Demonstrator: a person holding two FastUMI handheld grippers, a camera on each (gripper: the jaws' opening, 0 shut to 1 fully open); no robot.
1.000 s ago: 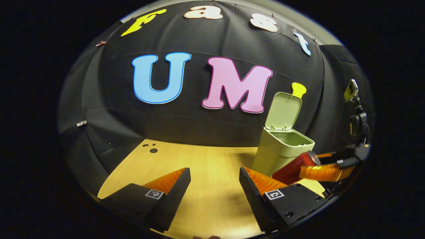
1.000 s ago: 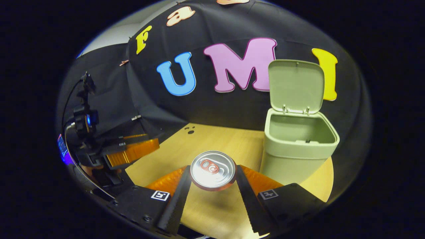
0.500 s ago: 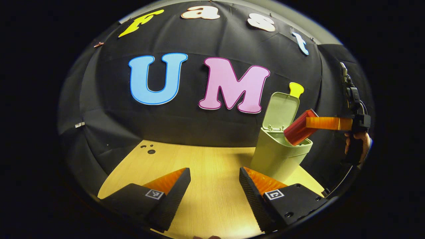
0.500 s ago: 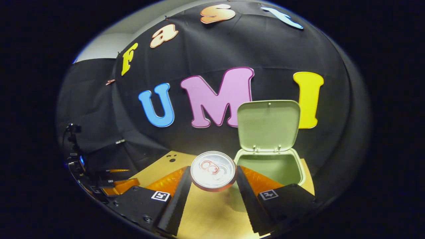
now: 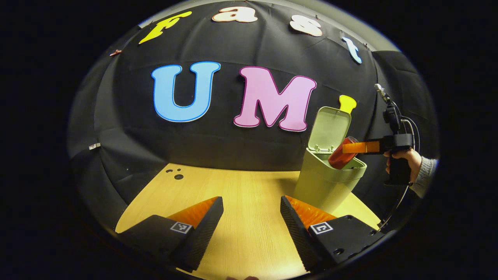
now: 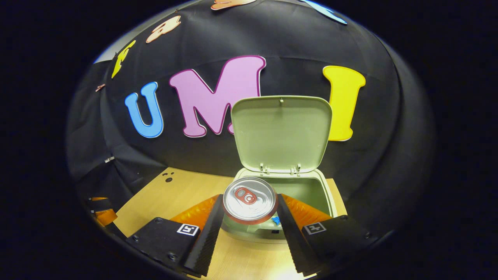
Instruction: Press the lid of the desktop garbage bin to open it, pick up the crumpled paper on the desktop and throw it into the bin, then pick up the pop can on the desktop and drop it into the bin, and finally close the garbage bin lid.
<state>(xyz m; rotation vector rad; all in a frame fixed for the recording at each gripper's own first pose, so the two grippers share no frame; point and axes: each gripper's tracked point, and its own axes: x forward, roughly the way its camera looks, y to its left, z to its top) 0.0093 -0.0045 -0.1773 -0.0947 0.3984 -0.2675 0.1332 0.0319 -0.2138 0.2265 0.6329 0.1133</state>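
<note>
The pale green bin (image 5: 325, 186) stands at the table's right end with its lid (image 5: 330, 128) swung up. In the right gripper view the open lid (image 6: 282, 134) fills the middle and the bin's rim (image 6: 328, 194) lies just beyond my fingers. My right gripper (image 6: 249, 212) is shut on the red pop can (image 6: 249, 199), silver top facing the camera, held over the bin's mouth. In the left gripper view the pop can (image 5: 342, 157) tilts into the opening, carried by the right gripper (image 5: 356, 147). My left gripper (image 5: 251, 217) hangs open over the table, holding nothing.
The wooden table (image 5: 241, 190) has small dark holes (image 5: 178, 175) near its far left corner. A hand and grey sleeve (image 5: 414, 165) hold the right gripper's handle by the booth's right wall. Something small and blue (image 6: 276, 220) shows inside the bin.
The right gripper has carried the can up from beside the bin, then forward and down over the bin's mouth. The left gripper has stayed still and open.
</note>
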